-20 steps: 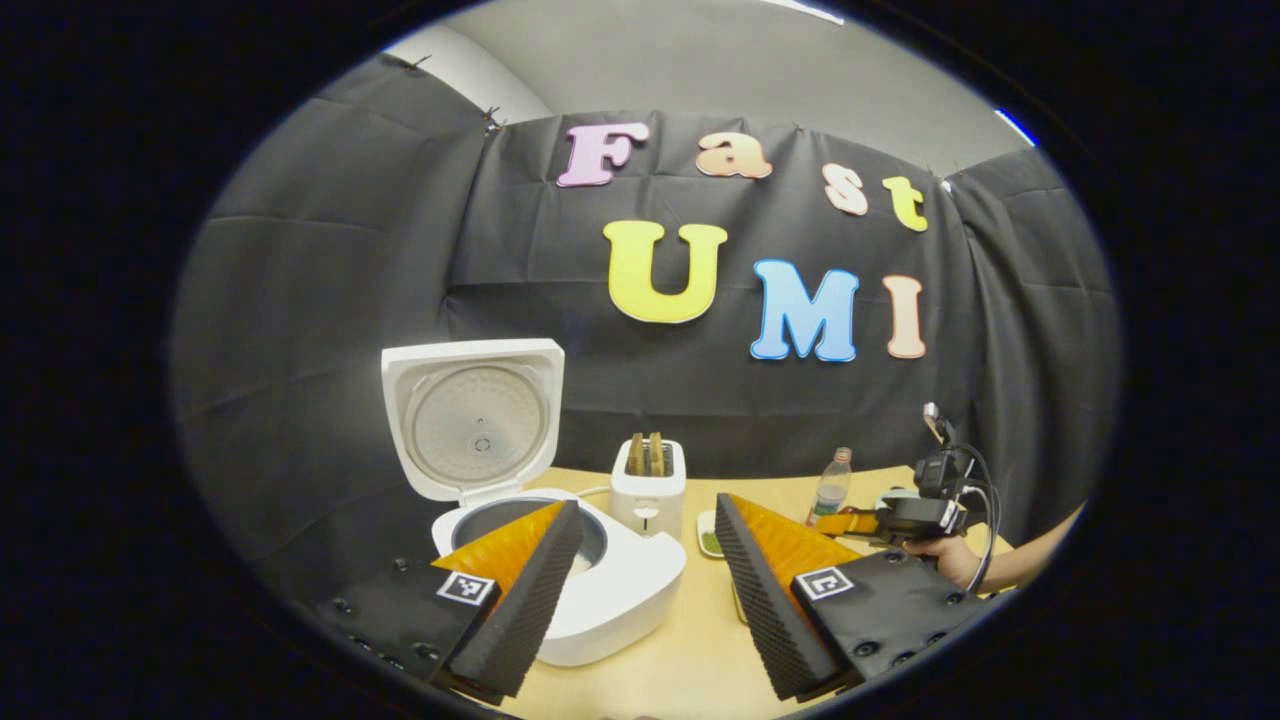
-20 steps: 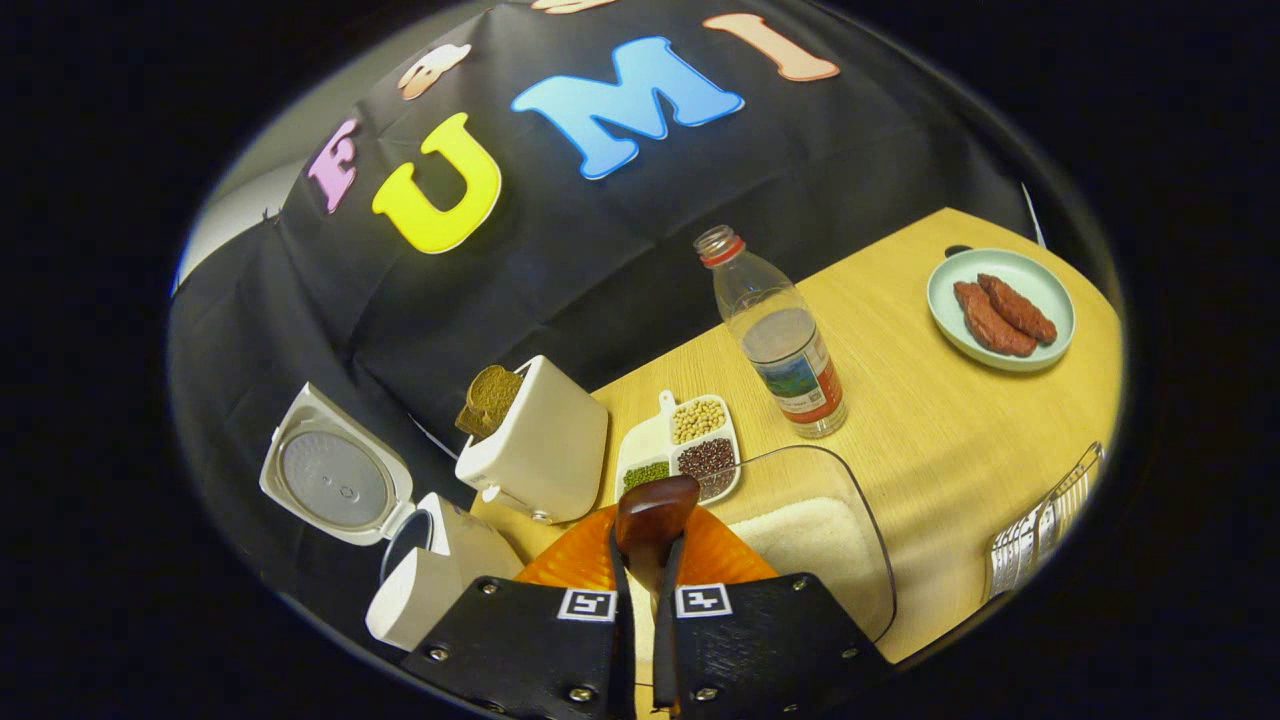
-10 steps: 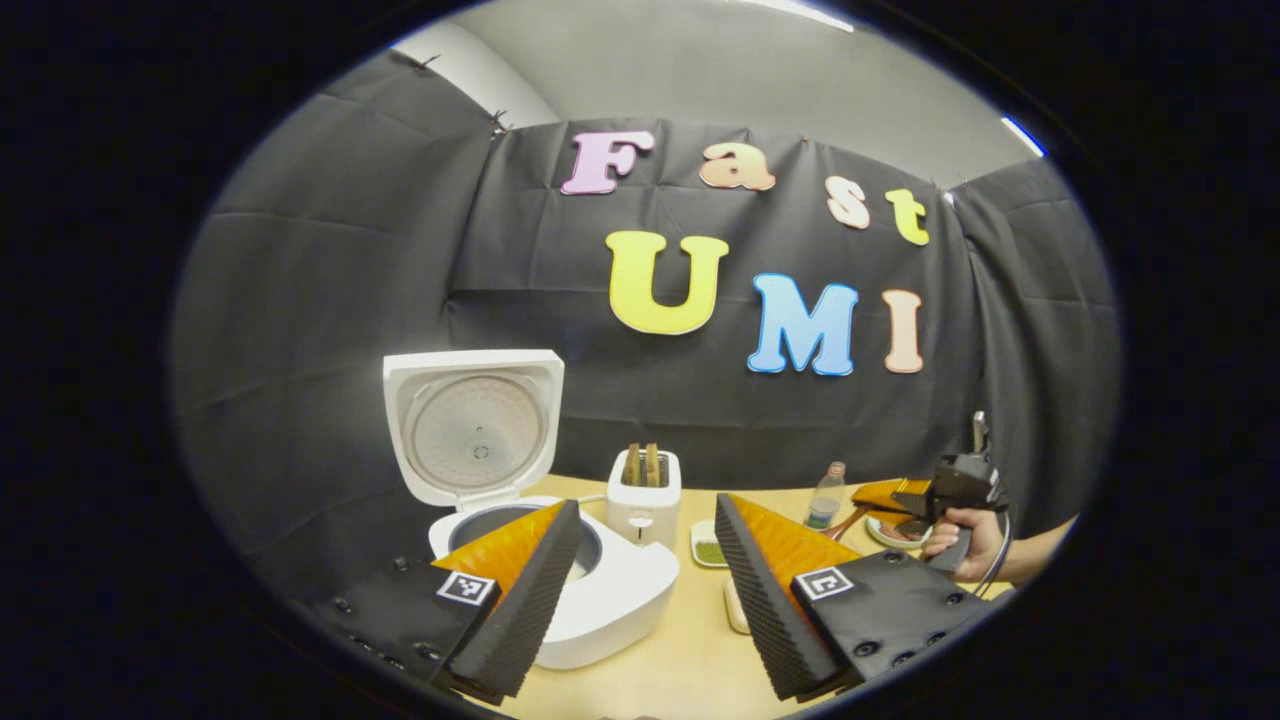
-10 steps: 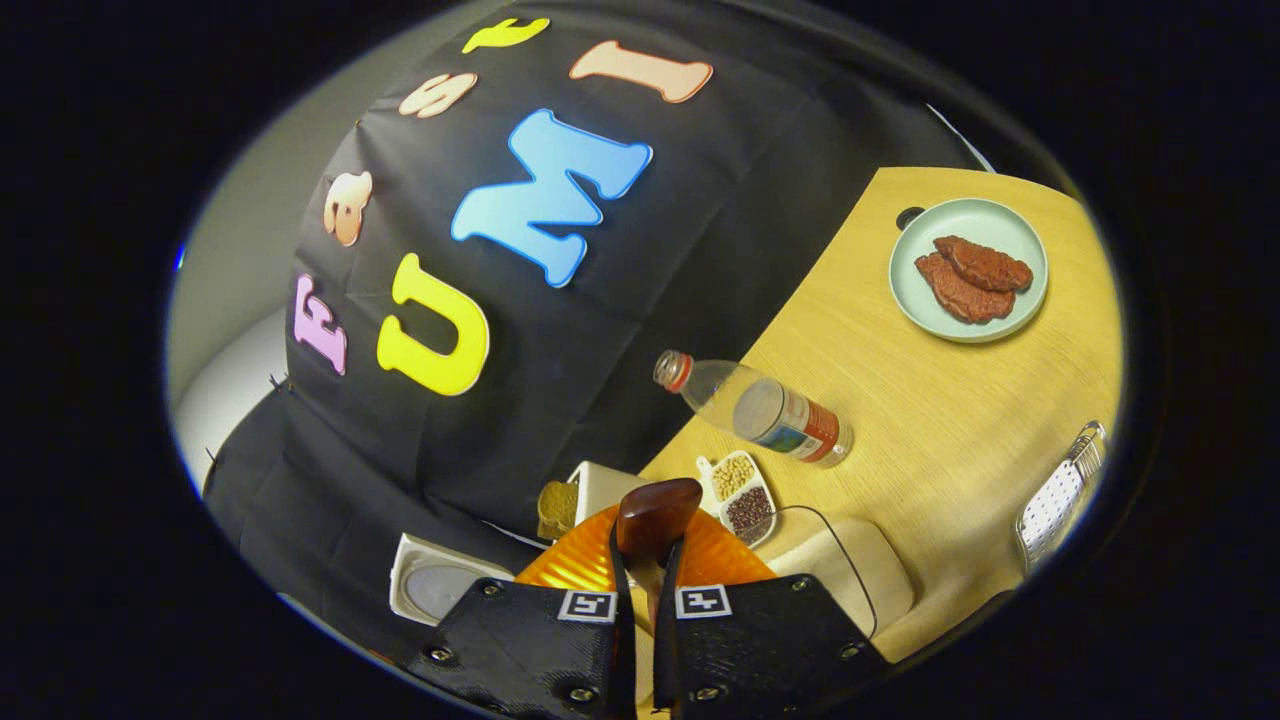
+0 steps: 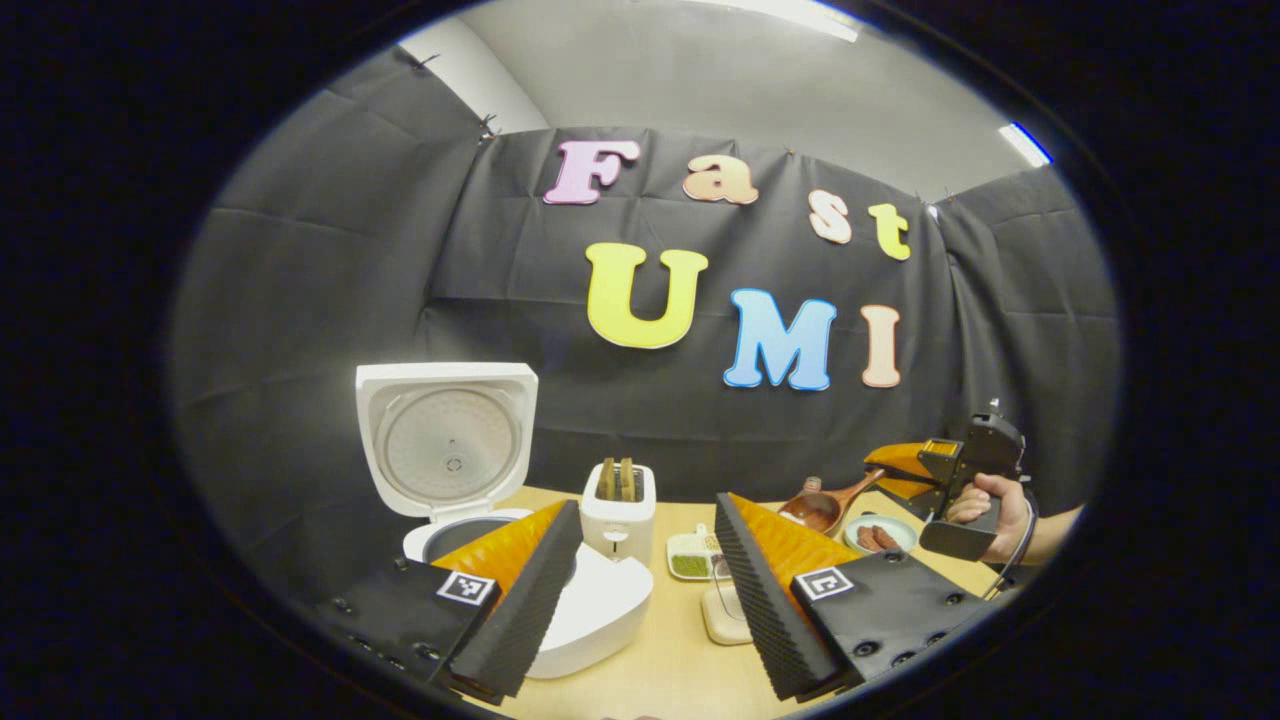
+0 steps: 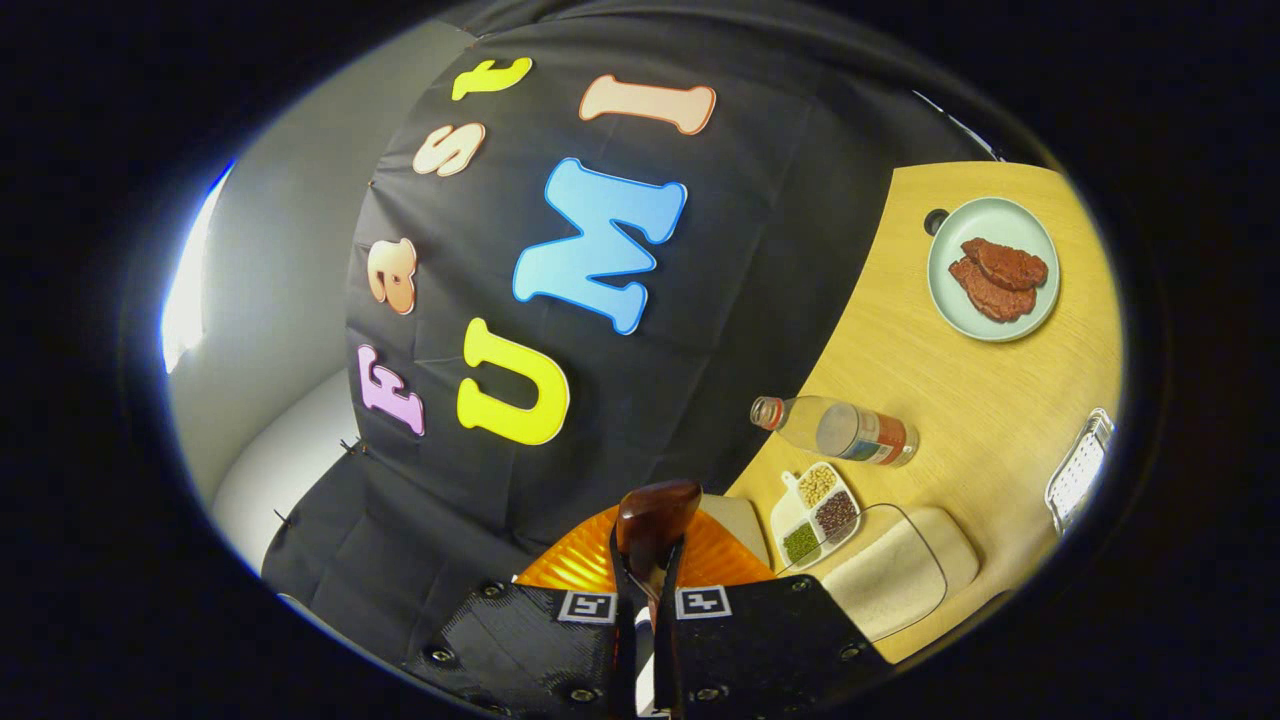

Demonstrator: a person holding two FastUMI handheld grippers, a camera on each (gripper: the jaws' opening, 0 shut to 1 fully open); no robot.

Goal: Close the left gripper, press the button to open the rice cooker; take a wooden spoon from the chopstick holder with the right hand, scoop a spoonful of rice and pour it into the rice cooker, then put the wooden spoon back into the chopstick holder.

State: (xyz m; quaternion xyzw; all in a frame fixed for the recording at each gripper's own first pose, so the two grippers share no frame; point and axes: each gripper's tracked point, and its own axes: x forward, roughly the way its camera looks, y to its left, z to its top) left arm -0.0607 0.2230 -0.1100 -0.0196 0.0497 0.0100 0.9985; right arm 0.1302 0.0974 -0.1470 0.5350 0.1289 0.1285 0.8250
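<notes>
We hold the left gripper over the counter with its jaws wide apart, just in front of the cooker, whose lid stands up. Our right gripper has its jaws tight on the spoon, held up in the air, well right of the cooker, past the toaster.
</notes>
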